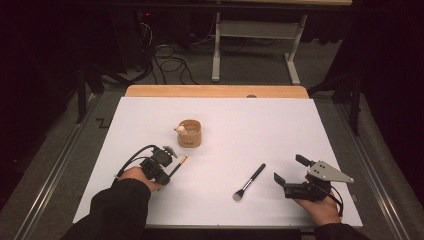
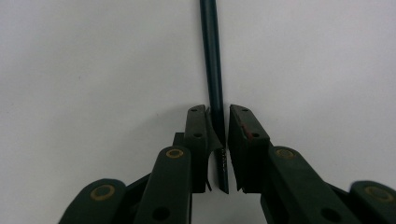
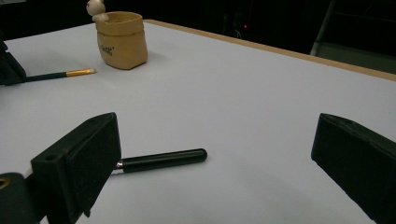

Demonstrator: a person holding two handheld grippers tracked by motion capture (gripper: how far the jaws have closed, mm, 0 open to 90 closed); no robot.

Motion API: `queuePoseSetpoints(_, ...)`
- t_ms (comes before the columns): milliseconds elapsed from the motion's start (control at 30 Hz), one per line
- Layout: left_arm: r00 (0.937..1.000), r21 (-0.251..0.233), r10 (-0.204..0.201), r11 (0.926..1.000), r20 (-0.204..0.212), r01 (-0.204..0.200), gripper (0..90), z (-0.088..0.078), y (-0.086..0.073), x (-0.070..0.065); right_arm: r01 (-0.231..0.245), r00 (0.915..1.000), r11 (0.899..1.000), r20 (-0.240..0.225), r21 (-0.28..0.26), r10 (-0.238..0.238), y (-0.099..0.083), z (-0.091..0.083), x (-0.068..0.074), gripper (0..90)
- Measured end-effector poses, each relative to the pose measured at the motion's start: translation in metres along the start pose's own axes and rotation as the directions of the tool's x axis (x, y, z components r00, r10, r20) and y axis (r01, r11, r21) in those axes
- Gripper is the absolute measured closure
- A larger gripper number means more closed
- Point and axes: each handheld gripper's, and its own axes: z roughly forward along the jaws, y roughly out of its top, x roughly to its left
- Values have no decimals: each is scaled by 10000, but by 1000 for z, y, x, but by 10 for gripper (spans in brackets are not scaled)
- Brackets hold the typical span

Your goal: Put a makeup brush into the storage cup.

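Note:
A thin dark brush (image 1: 181, 161) with a gold ferrule lies on the white table (image 1: 280, 125), left of centre. My left gripper (image 1: 169, 169) is shut on its handle; in the left gripper view the handle (image 2: 212, 56) runs straight up from between the two pads (image 2: 218, 112). A tan cup (image 1: 190, 134) with a small white figure on its rim stands just beyond. A black makeup brush (image 1: 250, 181) lies near the front, bristles toward the person. My right gripper (image 1: 289, 169) rests open to its right, jaws wide (image 3: 217, 133), the brush's handle (image 3: 161, 160) lying just ahead.
A wooden strip (image 1: 215, 91) borders the table's far edge. Beyond it on the floor are cables (image 1: 170, 65) and a grey table frame (image 1: 255, 30). The person's dark sleeve (image 1: 117, 205) comes in at the lower left.

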Motion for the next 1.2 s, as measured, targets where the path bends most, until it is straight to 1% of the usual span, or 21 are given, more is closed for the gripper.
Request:
queuePoseSetpoints(200,10000,172,-31,9998,-18,31,778,0,2,0,13,10000,10000,4,5,-13,0,0,0,22)
queuePoseSetpoints(467,10000,200,23,9998,82,-25,790,1,3,2,-3,10000,10000,-13,11,3,0,0,1,22)
queuePoseSetpoints(567,9998,217,-26,9998,178,22,802,1,3,3,-4,10000,10000,16,20,4,1,0,2,22)
queuePoseSetpoints(633,9998,206,-31,9998,186,27,819,1,4,4,-13,10000,10000,12,13,13,1,0,2,22)
queuePoseSetpoints(667,9997,213,-66,9998,217,62,841,2,4,5,4,10000,10000,10,12,-4,1,0,2,22)
queuePoseSetpoints(700,9997,213,-66,9998,217,62,842,2,4,5,4,10000,10000,10,12,-4,1,0,2,22)
queuePoseSetpoints(733,9997,205,-61,9998,233,57,842,2,4,6,4,10000,10000,12,17,-4,1,0,2,22)
queuePoseSetpoints(767,9994,194,-158,9997,312,152,843,2,3,6,10,10000,10000,12,16,-10,1,0,2,22)
queuePoseSetpoints(800,9996,184,-89,9998,259,84,843,2,3,6,-13,10000,10000,14,17,13,1,0,2,22)
queuePoseSetpoints(1000,9997,133,-92,9999,227,89,844,1,3,6,18,10000,10000,11,-2,-18,1,0,2,22)
queuePoseSetpoints(1067,9996,86,-139,9999,237,137,843,1,2,6,83,10000,10000,3,-15,-83,1,0,2,23)
queuePoseSetpoints(1100,9992,12,-241,9997,305,241,843,2,1,6,31,10000,10000,20,11,-31,1,0,2,23)
queuePoseSetpoints(1200,9990,-83,-277,9996,348,280,844,2,-1,6,13,10000,10000,12,34,-13,1,0,2,23)
